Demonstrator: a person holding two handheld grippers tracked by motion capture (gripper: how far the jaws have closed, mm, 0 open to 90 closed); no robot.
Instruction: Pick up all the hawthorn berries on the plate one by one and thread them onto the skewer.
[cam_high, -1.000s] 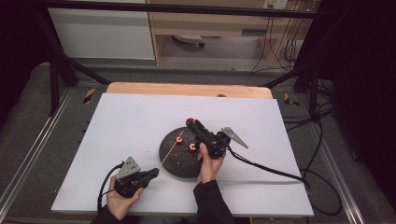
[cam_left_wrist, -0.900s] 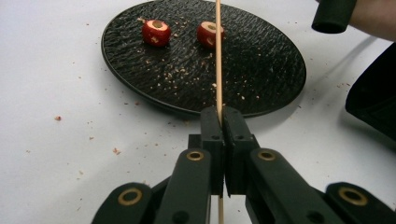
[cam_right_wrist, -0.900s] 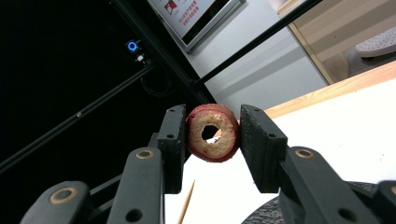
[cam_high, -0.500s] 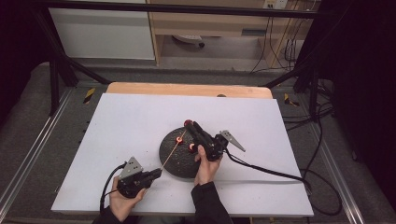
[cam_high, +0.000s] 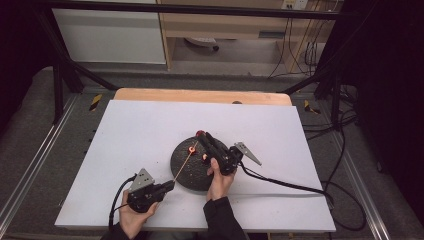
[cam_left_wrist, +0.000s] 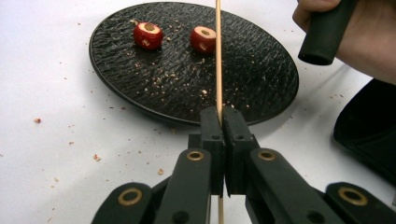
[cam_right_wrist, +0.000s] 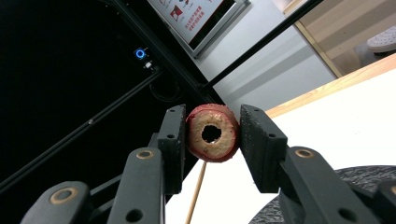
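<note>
Bright even light on white table (cam_high: 125, 150), dark dim surroundings; soft focus, faint shadows

Red cored fruit (cam_right_wrist: 212, 132), black ridged plate (cam_left_wrist: 243, 70), tan skewer (cam_left_wrist: 218, 60).

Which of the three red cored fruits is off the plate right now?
The cored fruit pinched between the right gripper fingers. The other two fruits lie on the black plate.
</note>
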